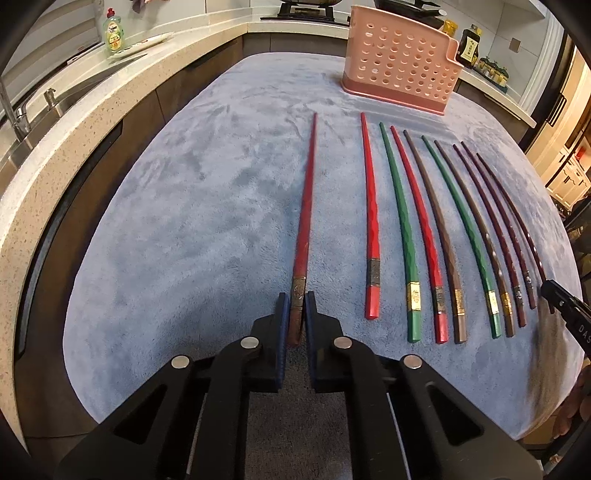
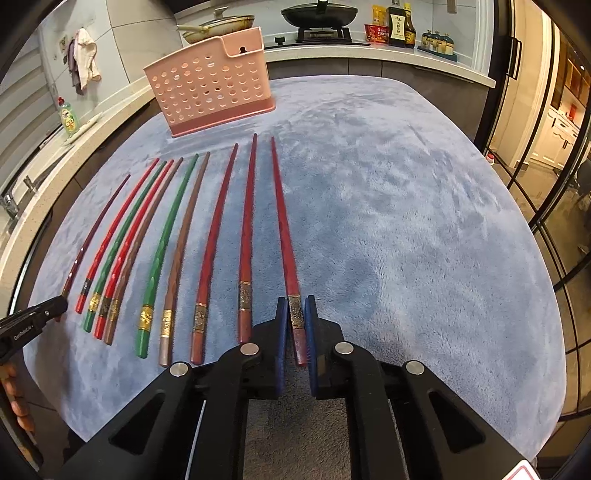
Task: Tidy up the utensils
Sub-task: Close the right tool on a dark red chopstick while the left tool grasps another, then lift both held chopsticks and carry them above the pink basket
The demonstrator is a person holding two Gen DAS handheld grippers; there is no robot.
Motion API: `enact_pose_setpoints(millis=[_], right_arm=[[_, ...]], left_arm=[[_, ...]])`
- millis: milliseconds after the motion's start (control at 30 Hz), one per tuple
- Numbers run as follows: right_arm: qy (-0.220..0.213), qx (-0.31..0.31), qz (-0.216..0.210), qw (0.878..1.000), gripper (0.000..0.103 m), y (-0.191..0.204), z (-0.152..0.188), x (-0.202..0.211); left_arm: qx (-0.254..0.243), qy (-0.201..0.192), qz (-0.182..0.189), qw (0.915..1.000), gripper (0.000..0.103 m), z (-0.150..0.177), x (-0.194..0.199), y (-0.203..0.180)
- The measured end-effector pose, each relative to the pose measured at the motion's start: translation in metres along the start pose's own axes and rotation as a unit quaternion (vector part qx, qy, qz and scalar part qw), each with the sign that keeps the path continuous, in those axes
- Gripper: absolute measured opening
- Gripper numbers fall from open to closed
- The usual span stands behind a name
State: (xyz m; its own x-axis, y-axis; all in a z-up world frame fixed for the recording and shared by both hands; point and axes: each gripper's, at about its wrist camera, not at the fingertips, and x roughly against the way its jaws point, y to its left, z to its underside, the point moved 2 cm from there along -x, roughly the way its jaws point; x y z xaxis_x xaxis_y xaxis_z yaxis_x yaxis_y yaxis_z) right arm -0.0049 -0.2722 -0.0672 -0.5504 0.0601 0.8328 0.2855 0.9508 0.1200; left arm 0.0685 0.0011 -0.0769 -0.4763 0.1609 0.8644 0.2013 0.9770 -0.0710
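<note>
While the pink holder (image 1: 400,59) at upper frame looks empty, the chopsticks (image 1: 412,236) lie on the surface (image 1: 184,206). Each hand-held gripper, left (image 1: 295,314) and right (image 2: 296,317), pinches one dark-red chopstick's (image 1: 304,206) banded end; sorting looks barely begun.

Home kitchen, sink and tap (image 1: 16,118), dish soap bottle (image 1: 112,31), wok on stove (image 2: 319,14), sauce bottles (image 2: 400,22)

The left gripper (image 1: 295,306) hides its chopstick's (image 1: 304,206) butt end. The other gripper (image 1: 565,310) runs off the right edge, and the bottle (image 1: 468,46) label's too small to read.
</note>
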Motion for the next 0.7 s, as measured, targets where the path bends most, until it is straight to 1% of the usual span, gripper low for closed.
enact_pose_setpoints(millis=[200, 400, 500, 700], right_arm=[[-0.024, -0.003, -0.009, 1.0, 0.008, 0.002, -0.009, 0.021], [-0.067, -0.012, -0.022, 0.997, 0.007, 0.003, -0.036, 0.057], [-0.092, -0.01, -0.024, 0.995, 0.007, 0.003, -0.056, 0.074], [-0.131, -0.019, -0.038, 0.991, 0.007, -0.003, -0.099, 0.094]], left_arm=[[0.004, -0.018, 0.009, 0.9998, 0.007, -0.008, 0.02, 0.001], [0.012, -0.057, 0.026, 0.9979, 0.007, -0.029, 0.057, 0.004], [0.012, -0.085, 0.031, 0.9959, 0.007, -0.05, 0.076, 0.004], [0.011, -0.124, 0.039, 0.9915, 0.007, -0.093, 0.098, 0.0]])
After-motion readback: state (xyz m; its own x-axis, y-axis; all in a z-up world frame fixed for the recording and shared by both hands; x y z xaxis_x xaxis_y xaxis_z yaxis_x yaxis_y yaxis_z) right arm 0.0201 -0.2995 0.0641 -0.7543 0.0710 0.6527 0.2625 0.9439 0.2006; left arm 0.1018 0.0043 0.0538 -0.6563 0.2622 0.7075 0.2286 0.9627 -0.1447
